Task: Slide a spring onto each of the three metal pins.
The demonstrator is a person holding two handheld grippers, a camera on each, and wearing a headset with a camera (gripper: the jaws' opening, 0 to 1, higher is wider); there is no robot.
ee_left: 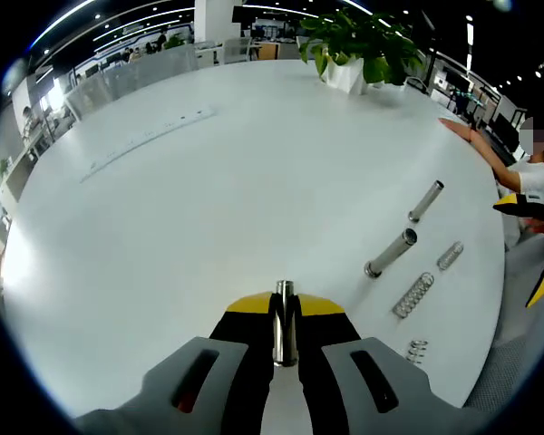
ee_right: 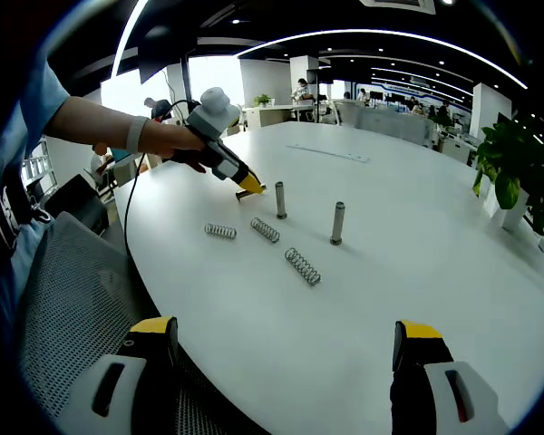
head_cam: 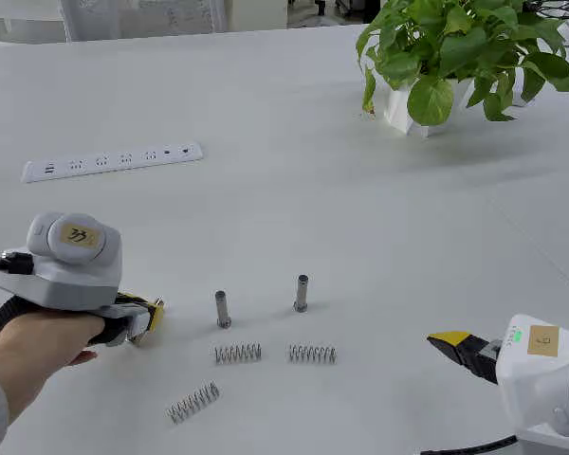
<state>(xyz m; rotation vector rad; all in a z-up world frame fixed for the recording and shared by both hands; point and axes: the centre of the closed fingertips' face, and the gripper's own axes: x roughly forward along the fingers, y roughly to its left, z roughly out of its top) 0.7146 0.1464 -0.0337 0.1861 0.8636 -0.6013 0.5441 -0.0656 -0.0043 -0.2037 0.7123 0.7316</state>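
On the table (head_cam: 360, 218), white and broad: plant (head_cam: 455, 47) at the far right, power strip (head_cam: 112, 161) at the far left, both well apart from the work.

Left tool (ee_left: 284, 304): clenched on one pin, the held pin (ee_left: 284, 328). It lies along the jaws, with its end poking out forward. In the head view this tool sits at left, tips low and just left of the standing pins. Cannot tell whether the tips touch the table.

Right tool (ee_right: 283, 333): released, jaws spread wide, nothing between them. In the head view it sits at lower right, well apart from the parts.

Two pins stand upright side by side, both bare: left pin (head_cam: 222, 309) and right pin (head_cam: 302, 293).

Three springs lie flat in front of the pins, none on a pin: left spring (head_cam: 238, 354), right spring (head_cam: 312, 354), front spring (head_cam: 192, 402).

Key relation: the right spring is the one nearest the right tool and lies to that tool's left. Its long axis runs across the head view, so roughly end-on to the tool's tips.

Judgement: no spring is fitted yet. The right tool is free and nearer, so the pickup likely falls to it. It would need to close across the coil, then turn the spring's axis in line with a pin.
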